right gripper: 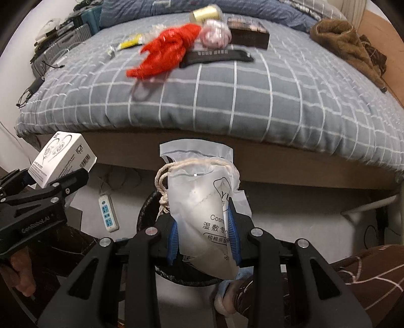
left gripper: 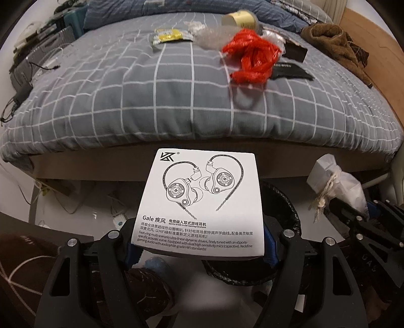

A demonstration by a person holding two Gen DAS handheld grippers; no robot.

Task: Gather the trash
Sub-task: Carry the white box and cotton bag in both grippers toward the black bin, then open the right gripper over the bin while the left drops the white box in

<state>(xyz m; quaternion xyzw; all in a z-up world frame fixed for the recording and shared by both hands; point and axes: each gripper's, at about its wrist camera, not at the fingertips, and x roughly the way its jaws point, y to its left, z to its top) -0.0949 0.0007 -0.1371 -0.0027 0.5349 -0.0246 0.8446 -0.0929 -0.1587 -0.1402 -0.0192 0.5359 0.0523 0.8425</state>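
Trash is already in both grippers, held above a black-lined bin (right gripper: 149, 209) on the floor in front of the bed. The left gripper (left gripper: 199, 248) has its fingers closed on a white earphone box (left gripper: 202, 201), gripped by its lower edge with the printed face toward the camera at 12 o'clock. The right gripper (right gripper: 204, 237) has its blue-padded fingers (right gripper: 173, 237) closed around a frosted plastic pouch (right gripper: 207, 217) with a string drawstring, pinched across its middle.

Judging by looks, the box is light, stiff cardboard that holds its shape under a firm squeeze at the edges. The pouch looks light, soft and slippery, so a grip across its bunched middle or near the string seems safest.

More trash lies on the bed (left gripper: 176, 101), a soft grey quilt with a white grid, toward 12 o'clock: a crumpled red plastic bag (left gripper: 252, 58), a yellow wrapper (left gripper: 171, 36) at 11 o'clock, a gold-coloured roll (left gripper: 240, 19), clear wrapping, and a dark flat packet (right gripper: 217, 56). A brown garment (left gripper: 335, 43) sits at 1 o'clock. The quilt would give under pressure.

Beneath the bed, the pale floor holds a power strip (right gripper: 108, 214) and loose cables. Clutter lines the bed's left side.
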